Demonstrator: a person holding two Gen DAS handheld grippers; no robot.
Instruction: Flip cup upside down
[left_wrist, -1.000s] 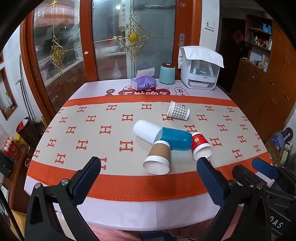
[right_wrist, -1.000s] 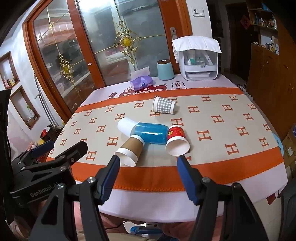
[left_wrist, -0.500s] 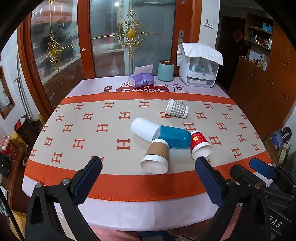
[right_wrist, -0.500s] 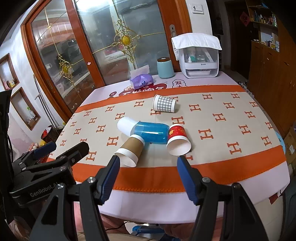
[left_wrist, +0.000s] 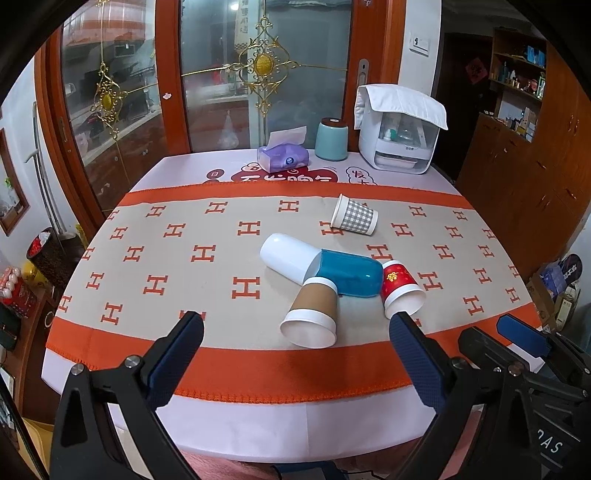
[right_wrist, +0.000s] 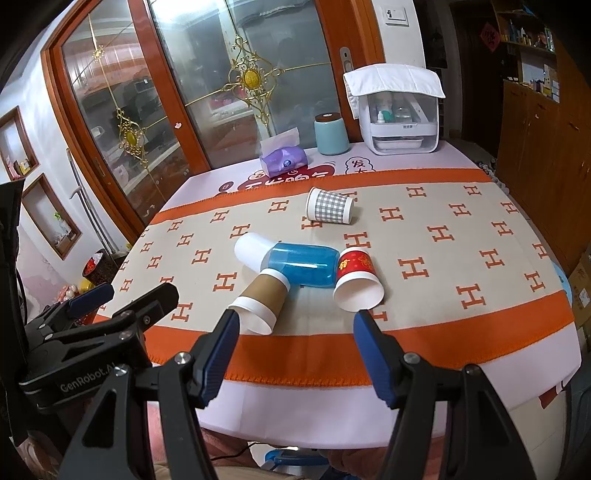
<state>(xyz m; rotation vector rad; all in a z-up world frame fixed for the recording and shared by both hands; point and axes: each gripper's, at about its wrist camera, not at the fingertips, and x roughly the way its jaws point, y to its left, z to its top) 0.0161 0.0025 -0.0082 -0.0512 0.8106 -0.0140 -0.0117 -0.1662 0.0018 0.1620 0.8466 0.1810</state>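
Drifted slightly back from the table (left_wrist: 295, 417); cups untouched. Left gripper (left_wrist: 295, 354) and right gripper (right_wrist: 293, 350) both wide, empty, low in frame. Brown cup (left_wrist: 312, 314), red cup (right_wrist: 358, 282) on sides mid-frame, checked cup (left_wrist: 354, 220) beyond. Flipping not yet begun

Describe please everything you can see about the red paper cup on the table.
The red paper cup looks like thin paper: red outside with gold printed characters, a white band at the rim and white inside. It lies on its side on the patterned tablecloth, with its open mouth towards the cameras and its base against the end of the blue plastic cup. It seems empty and undamaged. Both grippers are apart from it.
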